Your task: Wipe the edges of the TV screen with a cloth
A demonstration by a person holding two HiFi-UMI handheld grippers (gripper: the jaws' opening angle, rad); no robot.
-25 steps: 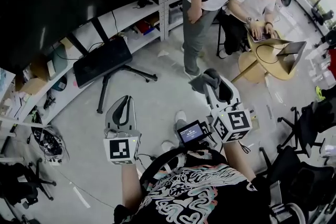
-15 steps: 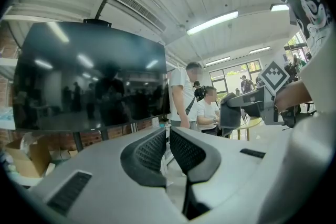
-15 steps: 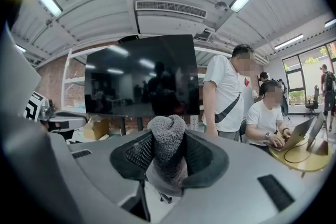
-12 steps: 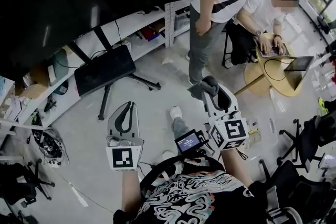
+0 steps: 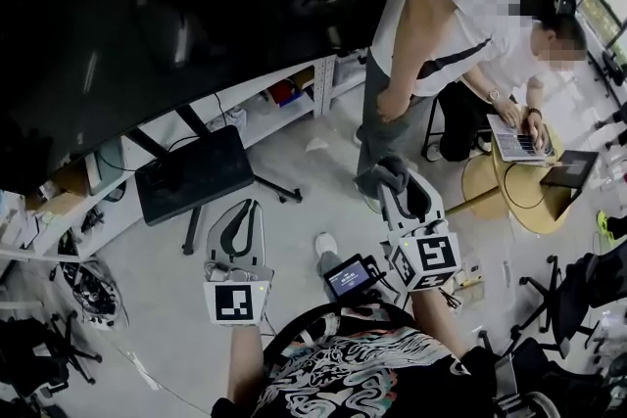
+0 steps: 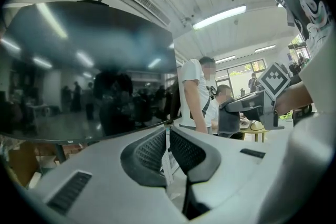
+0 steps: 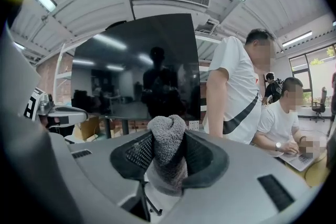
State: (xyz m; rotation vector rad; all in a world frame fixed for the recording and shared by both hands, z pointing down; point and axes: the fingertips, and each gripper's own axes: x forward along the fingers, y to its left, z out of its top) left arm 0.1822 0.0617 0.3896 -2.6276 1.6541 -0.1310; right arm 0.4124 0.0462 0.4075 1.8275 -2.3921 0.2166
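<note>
Right gripper view: right gripper [image 7: 167, 136] clenching grey cloth [image 7: 167, 160] before TV screen [image 7: 136, 65]; left gripper [image 6: 168, 136] closed, empty. Best pressed lightly along its edges.

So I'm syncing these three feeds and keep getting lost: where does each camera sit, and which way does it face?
Head view: on the person's head, steeply down at floor and TV screen; patterned shirt, forearms, left tool, right tool show.
Left gripper view: on the left tool, along its shut jaws toward the TV screen; the person's right forearm shows.
Right gripper view: on the right tool, along jaws clamped on the grey cloth, toward the TV screen.
Both gripper views share the TV screen and a standing bystander.
</note>
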